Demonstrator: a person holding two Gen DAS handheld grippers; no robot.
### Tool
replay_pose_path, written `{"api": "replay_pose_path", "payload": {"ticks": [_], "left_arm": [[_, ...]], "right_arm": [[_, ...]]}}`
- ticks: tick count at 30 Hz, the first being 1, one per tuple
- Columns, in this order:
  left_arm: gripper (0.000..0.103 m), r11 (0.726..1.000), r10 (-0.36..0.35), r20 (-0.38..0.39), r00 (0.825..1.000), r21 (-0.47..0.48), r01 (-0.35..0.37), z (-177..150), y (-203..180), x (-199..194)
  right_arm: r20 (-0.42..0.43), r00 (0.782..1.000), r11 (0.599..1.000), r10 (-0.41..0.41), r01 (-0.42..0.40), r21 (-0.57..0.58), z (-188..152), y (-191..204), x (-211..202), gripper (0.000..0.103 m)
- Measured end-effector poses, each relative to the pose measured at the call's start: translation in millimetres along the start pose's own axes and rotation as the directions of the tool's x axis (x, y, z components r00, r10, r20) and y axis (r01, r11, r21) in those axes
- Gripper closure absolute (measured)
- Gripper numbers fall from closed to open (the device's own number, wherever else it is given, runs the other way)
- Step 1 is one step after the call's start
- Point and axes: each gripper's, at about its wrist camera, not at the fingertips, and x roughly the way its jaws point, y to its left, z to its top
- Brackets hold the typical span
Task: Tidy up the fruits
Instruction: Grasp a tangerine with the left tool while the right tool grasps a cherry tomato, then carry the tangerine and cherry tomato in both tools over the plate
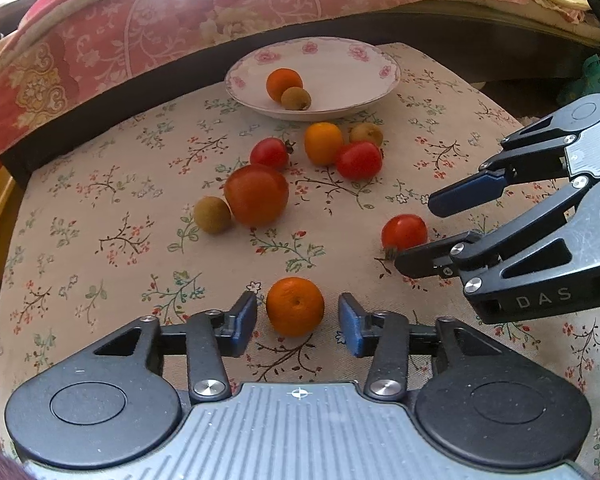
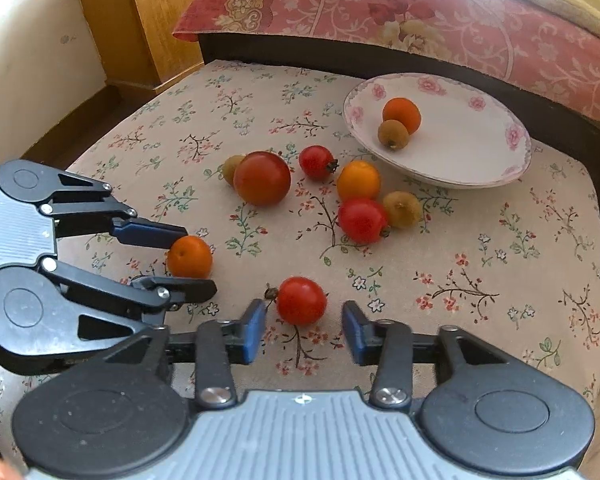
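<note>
Left gripper [image 1: 298,316] w/ fingers open, a small orange [image 1: 295,306] sitting between them on the tabletop [image 1: 100,264], pads not touching it. Right gripper [image 2: 305,326] also spread open around a cherry tomato [image 2: 301,300], gaps both sides. Plate [image 2: 472,148] at the back holds an orange + a brownish fruit. Other fruits lie loose btwn plate and grippers: big tomato [image 2: 262,178], 2 more cherry tomatoes, another orange, brownish ones.

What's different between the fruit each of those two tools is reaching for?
The left tool frames a small orange: dull, dimpled skin and no stalk. The right tool frames a cherry tomato: red, glossy, with a dried stalk. Both are round, lie loose on the flowered cloth, and sit between open fingers, not gripped.
</note>
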Motion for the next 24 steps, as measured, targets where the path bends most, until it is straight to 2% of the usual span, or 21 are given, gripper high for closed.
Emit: {"api": "replay_pose_path", "payload": {"ticks": [3,9,15,17,20,24], "left_arm": [[0.042,1.000,0.004,0.000,1.000,-0.002,-0.004,-0.5,0.9,-0.7],[0.042,1.000,0.008,-0.002,1.000,0.009,-0.007,-1.4,-0.5,-0.1],[0.050,1.000,0.009,-0.006,1.000,0.004,-0.009,0.1,-0.2,1.3],[0.055,1.000,0.007,-0.009,1.000,0.003,-0.007,-0.4,-0.5,1.5],[0.062,1.000,0.011,-0.012,1.000,-0.003,-0.011,-0.4,-1.6,2.0],[0.064,1.000,0.025,-0.011,1.000,0.001,-0.025,0.6,-3.2,2.3]], "right_arm": [[0.006,1.000,1.000,0.002,-0.002,0.001,0.7,-0.3,-0.6,0.052],[0.005,1.000,1.000,0.004,-0.004,-0.022,3.4,3.7,2.4,0.052],[-0.001,1.000,1.000,-0.005,0.005,-0.021,4.5,4.4,4.8,0.052],[-0.012,1.000,1.000,0.003,-0.004,-0.020,4.7,4.8,6.4,0.055],[-0.030,1.000,1.000,0.008,-0.008,-0.020,3.5,6.8,9.4,0.066],[-0.031,0.999,0.999,-0.008,0.007,-0.038,3.2,10.7,10.6,0.068]]}}
